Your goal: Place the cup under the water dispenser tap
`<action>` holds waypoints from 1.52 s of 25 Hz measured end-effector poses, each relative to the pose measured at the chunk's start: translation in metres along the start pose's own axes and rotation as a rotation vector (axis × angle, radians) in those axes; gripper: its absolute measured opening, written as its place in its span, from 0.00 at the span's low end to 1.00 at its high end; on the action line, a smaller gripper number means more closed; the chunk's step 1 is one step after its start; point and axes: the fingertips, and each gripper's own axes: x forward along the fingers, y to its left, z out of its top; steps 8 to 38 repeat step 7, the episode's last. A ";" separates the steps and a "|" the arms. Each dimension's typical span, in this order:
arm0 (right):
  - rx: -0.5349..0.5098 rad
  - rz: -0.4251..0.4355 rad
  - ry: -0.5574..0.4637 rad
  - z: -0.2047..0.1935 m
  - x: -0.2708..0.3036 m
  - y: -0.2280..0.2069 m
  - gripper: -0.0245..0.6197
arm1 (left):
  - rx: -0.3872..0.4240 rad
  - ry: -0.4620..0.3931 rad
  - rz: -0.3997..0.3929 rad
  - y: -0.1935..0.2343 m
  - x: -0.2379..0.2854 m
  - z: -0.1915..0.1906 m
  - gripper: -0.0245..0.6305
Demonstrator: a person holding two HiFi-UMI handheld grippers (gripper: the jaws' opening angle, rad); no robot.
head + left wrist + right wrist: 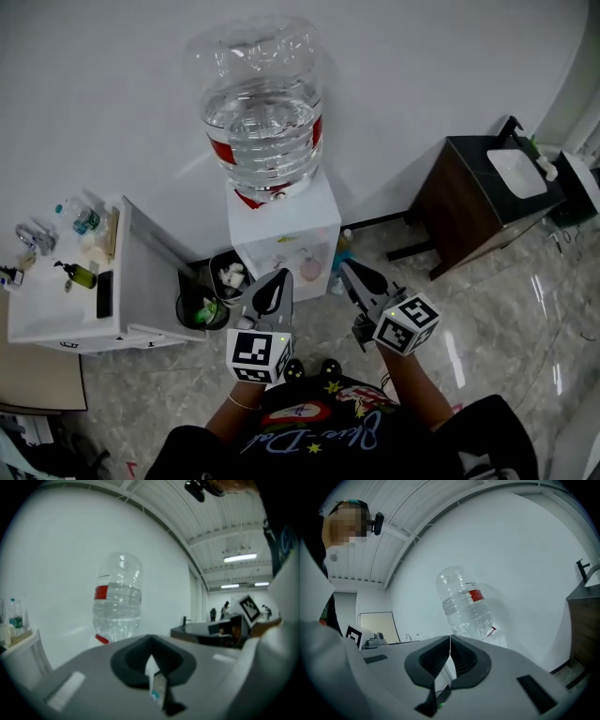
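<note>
Facing the white water dispenser, the left gripper and the right gripper both keep fingers pressed together on nothing; what looks like a pink cup sits in the dispenser's front recess, below the bottle

Head cam sits above the person, aimed steeply down & fwd: water bottle upper centre of frame, left gripper and right gripper lower centre. Each gripper cam rides close behind its own jaws, low in its frame, tilted up twd wall & ceiling. All 3 views share bottle & wall: bottle left of centre in left gripper view, just right of centre in right gripper view.
</note>
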 end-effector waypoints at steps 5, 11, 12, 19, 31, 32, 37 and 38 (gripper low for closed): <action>0.005 0.009 0.026 -0.009 0.004 0.003 0.06 | -0.005 -0.005 0.017 0.008 -0.003 0.001 0.03; 0.008 0.010 0.047 -0.016 0.005 0.003 0.06 | -0.013 -0.002 0.005 0.009 -0.001 -0.002 0.03; 0.008 0.010 0.047 -0.016 0.005 0.003 0.06 | -0.013 -0.002 0.005 0.009 -0.001 -0.002 0.03; 0.008 0.010 0.047 -0.016 0.005 0.003 0.06 | -0.013 -0.002 0.005 0.009 -0.001 -0.002 0.03; 0.008 0.010 0.047 -0.016 0.005 0.003 0.06 | -0.013 -0.002 0.005 0.009 -0.001 -0.002 0.03; 0.008 0.010 0.047 -0.016 0.005 0.003 0.06 | -0.013 -0.002 0.005 0.009 -0.001 -0.002 0.03; 0.008 0.010 0.047 -0.016 0.005 0.003 0.06 | -0.013 -0.002 0.005 0.009 -0.001 -0.002 0.03; 0.008 0.010 0.047 -0.016 0.005 0.003 0.06 | -0.013 -0.002 0.005 0.009 -0.001 -0.002 0.03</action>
